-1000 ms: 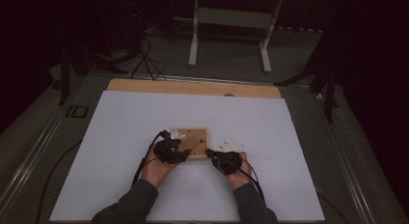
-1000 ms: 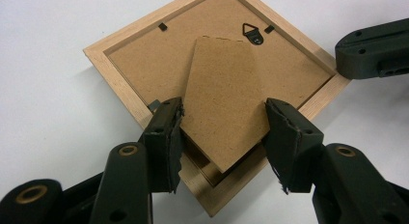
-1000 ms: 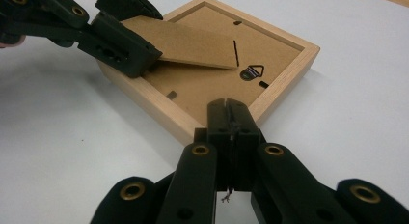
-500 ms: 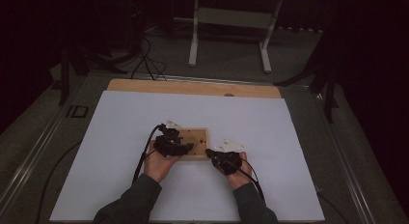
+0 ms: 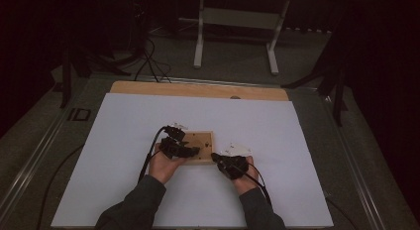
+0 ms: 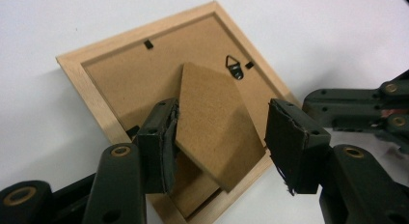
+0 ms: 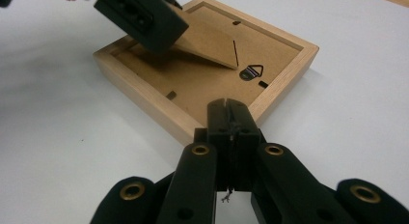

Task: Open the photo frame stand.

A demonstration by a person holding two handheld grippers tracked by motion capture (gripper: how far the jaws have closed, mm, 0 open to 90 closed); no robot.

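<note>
Frame [image 6: 87,84]: pale natural wood rim, brown fibreboard back and stand flap [image 6: 217,132], black metal hanger [image 6: 235,68] and black clips. Both grippers, left [image 6: 219,137] and right [image 7: 230,120], matte black with brass-coloured rivets. Table sheet [image 5: 124,141] plain white, light wood strip [image 5: 198,89] on far edge, sleeves [image 5: 133,205] dark grey.

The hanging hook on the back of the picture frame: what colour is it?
Black; the triangular hanging hook shows best in the left gripper view, against the brown backing board.

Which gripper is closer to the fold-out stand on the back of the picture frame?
Left. The left gripper straddles the stand, one of its fingers touching its edge. The right gripper, shut, sits at the picture frame's rim, apart from the stand.
</note>
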